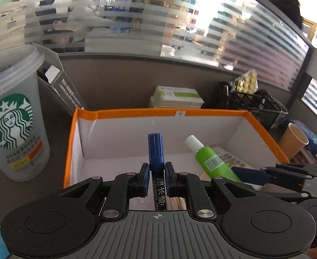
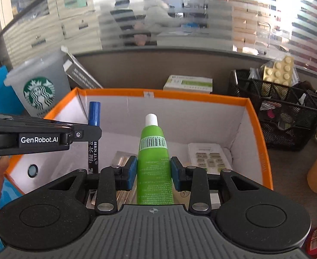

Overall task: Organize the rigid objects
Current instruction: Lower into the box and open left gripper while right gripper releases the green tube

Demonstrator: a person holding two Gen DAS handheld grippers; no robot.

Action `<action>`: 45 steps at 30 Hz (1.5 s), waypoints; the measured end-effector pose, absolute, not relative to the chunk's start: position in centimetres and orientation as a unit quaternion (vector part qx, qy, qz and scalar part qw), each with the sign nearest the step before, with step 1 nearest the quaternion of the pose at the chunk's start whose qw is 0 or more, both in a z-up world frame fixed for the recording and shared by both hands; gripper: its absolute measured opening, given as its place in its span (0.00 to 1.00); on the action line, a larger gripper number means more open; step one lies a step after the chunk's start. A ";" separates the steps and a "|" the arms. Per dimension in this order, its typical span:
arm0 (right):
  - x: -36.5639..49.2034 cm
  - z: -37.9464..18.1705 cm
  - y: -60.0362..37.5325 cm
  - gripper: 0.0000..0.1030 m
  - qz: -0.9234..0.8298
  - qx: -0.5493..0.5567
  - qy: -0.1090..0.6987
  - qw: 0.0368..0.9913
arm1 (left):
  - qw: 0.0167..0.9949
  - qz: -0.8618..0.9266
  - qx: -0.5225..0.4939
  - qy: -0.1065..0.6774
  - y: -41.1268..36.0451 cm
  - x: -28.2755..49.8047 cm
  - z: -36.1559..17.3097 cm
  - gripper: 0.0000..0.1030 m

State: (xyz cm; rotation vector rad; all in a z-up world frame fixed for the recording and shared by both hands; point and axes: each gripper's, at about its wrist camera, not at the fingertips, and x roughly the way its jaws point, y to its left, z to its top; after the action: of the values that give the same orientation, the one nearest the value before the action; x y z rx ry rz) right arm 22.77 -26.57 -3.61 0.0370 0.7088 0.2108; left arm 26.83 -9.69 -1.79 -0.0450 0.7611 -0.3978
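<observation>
Left gripper jaws pinching blue marker, right gripper clamping green tube (both above orange-rimmed box).

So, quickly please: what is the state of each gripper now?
Left gripper: closed on the blue-capped marker.
Right gripper: closed on the green tube.

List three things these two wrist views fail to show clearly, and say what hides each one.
1. Lower barrel of the marker: left wrist view, hidden behind the left gripper body.
2. Base of the green tube: right wrist view, covered by the right gripper.
3. Floor items in the orange-rimmed box: both views, partly blocked by the jaws; print too small.
</observation>
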 end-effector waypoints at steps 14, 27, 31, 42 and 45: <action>24.7 -5.3 -25.2 0.30 0.095 -0.028 0.403 0.910 | 0.897 -0.187 0.034 0.400 -11.4 28.2 -2.8 0.12; 25.2 -5.8 -24.6 0.30 0.090 -0.056 0.432 0.896 | 0.862 -0.181 0.086 0.466 -12.7 29.7 -3.8 0.12; 25.2 -5.7 -24.8 0.34 0.090 -0.049 0.428 0.898 | 0.864 -0.173 0.084 0.466 -12.6 29.6 -3.6 0.17; 23.3 -3.9 -24.8 0.39 0.077 -0.061 0.403 0.910 | 0.896 -0.177 0.078 0.400 -12.2 26.4 0.0 0.57; 22.2 -2.4 -24.6 0.45 0.075 -0.065 0.386 0.917 | 0.909 -0.188 0.080 0.365 -12.0 24.3 2.1 0.77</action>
State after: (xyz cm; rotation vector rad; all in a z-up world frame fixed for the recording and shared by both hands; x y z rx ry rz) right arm 22.23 -24.59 -2.36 -0.1331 0.7944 0.1537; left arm 24.27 -11.97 2.07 0.1641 0.7526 -0.3870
